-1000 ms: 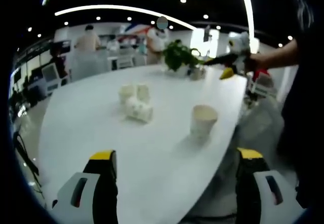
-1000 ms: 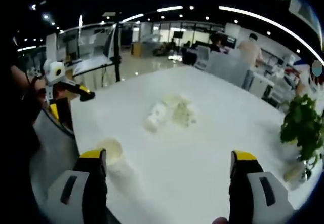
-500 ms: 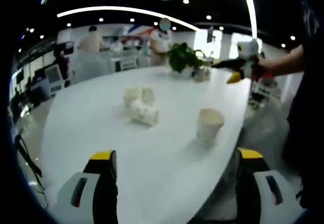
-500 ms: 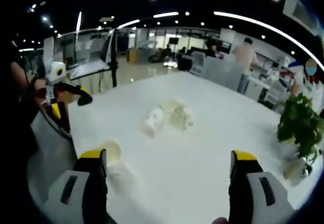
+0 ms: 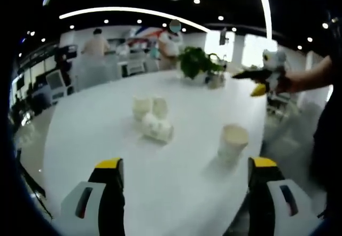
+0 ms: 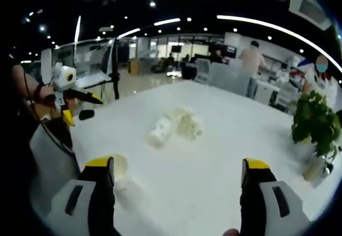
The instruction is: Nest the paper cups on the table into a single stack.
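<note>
Hovering above white table (image 5: 80, 140), both grippers empty: left gripper (image 5: 184, 193) jaws spread, right gripper (image 6: 173, 196) likewise. Upright cup (image 5: 233, 142) near table edge; cup cluster (image 5: 152, 118) mid-table, one cup toppled. Approach step; next probably reach nearest upright cup.

Left gripper view: the right gripper (image 5: 260, 81), held in a hand (image 5: 286, 81), now sits further right and lower in the picture than 1.0 s ago. Single upright cup (image 5: 233, 141) and cluster of cups (image 5: 151, 117) also sit lower and further right, which fits camera motion.

Right gripper view: the left gripper (image 6: 75, 94) sits slightly higher than before. Single cup (image 6: 118, 167) shifts lower, beside this view's left jaw.
</note>
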The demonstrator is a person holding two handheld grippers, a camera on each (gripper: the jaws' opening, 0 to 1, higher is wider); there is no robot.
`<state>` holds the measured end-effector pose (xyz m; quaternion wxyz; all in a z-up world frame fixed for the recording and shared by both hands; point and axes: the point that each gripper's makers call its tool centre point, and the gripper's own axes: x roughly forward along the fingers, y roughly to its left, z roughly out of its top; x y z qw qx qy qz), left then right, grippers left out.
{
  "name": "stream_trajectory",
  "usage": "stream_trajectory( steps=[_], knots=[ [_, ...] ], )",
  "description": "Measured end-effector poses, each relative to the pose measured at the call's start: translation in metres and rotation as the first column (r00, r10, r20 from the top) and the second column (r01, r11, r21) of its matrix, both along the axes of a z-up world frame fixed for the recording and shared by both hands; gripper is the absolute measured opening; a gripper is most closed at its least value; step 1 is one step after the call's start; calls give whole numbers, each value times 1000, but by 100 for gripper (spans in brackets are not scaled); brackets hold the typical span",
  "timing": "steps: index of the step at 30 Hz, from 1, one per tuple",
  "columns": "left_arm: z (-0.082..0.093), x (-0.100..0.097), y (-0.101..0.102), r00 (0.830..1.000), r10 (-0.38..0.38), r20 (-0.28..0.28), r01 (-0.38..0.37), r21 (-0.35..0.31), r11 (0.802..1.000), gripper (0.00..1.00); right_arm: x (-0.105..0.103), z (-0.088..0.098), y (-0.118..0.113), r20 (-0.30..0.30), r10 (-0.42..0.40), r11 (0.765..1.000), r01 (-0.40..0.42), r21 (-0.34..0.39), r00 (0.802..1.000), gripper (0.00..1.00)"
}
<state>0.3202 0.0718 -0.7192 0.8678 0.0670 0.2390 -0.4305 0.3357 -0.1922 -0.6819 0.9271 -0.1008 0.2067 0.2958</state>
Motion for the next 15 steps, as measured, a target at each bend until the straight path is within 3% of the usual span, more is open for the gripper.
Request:
stream_trajectory(
  steps=[8, 11, 15],
  knots=[
    [3, 29, -7, 999, -40, 10, 40, 13, 999, 94, -1, 0, -6, 6, -34, 999, 34, 18, 999, 96],
    [-1, 38, -10, 996, -88, 6, 88, 52, 995, 94, -2, -3, -8, 1, -43, 999, 43, 24, 999, 95],
    [0, 51, -16, 991, -131, 2, 131, 58, 990, 94, -5, -7, -6, -4, -49, 998, 49, 39, 999, 95]
  ],
)
